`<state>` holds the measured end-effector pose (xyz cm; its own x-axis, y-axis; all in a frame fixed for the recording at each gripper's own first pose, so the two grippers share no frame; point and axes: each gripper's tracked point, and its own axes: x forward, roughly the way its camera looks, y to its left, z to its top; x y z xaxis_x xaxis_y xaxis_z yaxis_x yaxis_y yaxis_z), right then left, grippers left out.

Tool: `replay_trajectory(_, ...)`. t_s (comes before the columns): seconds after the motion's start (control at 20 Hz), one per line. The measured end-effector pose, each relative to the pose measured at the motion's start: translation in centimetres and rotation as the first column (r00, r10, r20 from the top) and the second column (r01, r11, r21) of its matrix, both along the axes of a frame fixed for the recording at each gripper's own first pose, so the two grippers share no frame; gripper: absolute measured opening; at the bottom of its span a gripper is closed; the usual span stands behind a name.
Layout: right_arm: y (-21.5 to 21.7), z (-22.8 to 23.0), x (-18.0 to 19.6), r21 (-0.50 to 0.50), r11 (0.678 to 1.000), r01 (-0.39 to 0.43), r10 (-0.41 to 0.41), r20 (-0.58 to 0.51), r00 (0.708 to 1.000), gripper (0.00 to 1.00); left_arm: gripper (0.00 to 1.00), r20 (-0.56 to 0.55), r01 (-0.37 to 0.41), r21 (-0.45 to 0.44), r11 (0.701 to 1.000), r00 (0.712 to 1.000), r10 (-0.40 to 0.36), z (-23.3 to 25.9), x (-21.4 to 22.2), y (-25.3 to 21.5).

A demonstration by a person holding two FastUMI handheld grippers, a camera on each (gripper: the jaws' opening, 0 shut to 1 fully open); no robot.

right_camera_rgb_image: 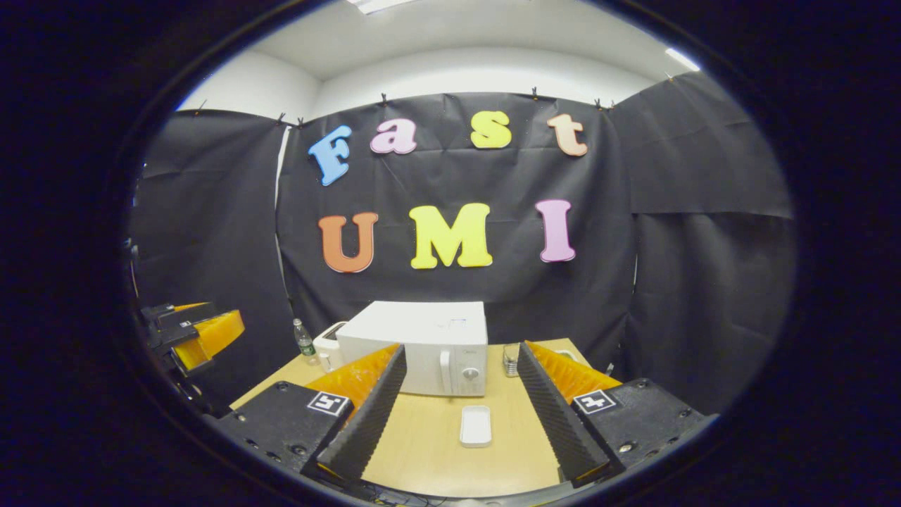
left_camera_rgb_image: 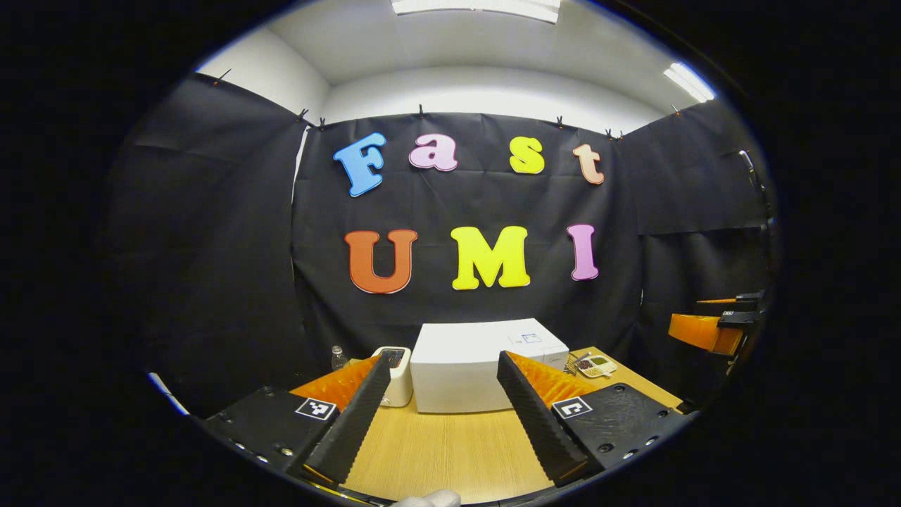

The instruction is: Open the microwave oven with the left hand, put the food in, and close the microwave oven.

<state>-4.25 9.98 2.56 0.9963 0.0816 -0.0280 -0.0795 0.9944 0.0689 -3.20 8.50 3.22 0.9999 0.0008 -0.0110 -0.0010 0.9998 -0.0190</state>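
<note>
**Ana:** Microwave (right_camera_rgb_image: 422,345) sits at the back of the wooden table (right_camera_rgb_image: 429,451), close to the black cloth wall, door shut. From the right gripper view I can see its handle and a round knob on the right part of the front.

**Ben:** And the food?

**Ana:** A small white tray (right_camera_rgb_image: 476,425) lies flat on the table in front of the microwave, near its knob side and apart from it. What lies in it I cannot tell.

**Ben:** How do the tools stand?

**Ana:** The right gripper (right_camera_rgb_image: 461,433) has its two fingers spread wide with nothing between them; the tray shows in the gap but farther off, untouched. The left gripper (left_camera_rgb_image: 443,422) is spread the same way, holding nothing, and points at the microwave (left_camera_rgb_image: 486,366) from above the table (left_camera_rgb_image: 450,458).

**Ben:** Anything else on the table?

**Ana:** In the left gripper view, a white toaster (left_camera_rgb_image: 395,373) stands touching or just beside the microwave's left side, with a clear bottle (left_camera_rgb_image: 338,358) behind it. To the right of the microwave lies a small dish (left_camera_rgb_image: 597,365) with bits in it, too small to make out. At the far right edge of that view the other gripper's orange and black parts show, raised and well apart from the table things.
</note>
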Motion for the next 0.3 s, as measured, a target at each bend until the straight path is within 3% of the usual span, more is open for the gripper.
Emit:
replay_trajectory(0.05, -0.09, 0.14, 0.14, -0.001, 1.000, 0.000, 0.000, 0.002, 1.000, 0.91, 0.95, 0.002, -0.007, -0.001, 1.000, 1.000, 0.007, 0.01, 0.05, 0.24)
replay_trajectory(0.1, -0.15, 0.18, 0.27, 0.001, 1.000, 0.001, -0.001, 0.002, 1.000, 1.00, 0.95, 0.007, -0.016, 0.001, 1.000, 1.000, 0.016, 0.16, 0.08, 0.56)
replay_trajectory(0.25, -0.47, 0.54, 0.72, 0.010, 1.000, 0.008, -0.008, 0.008, 1.000, 1.00, 0.95, 0.010, -0.027, 0.001, 1.000, 1.000, 0.027, 0.17, 0.16, 0.84)
replay_trajectory(0.3, -0.67, 0.46, 0.90, 0.012, 1.000, 0.014, -0.014, 0.009, 1.000, 0.90, 0.95, 0.009, -0.026, 0.001, 1.000, 1.000, 0.026, 0.20, 0.12, 0.79)
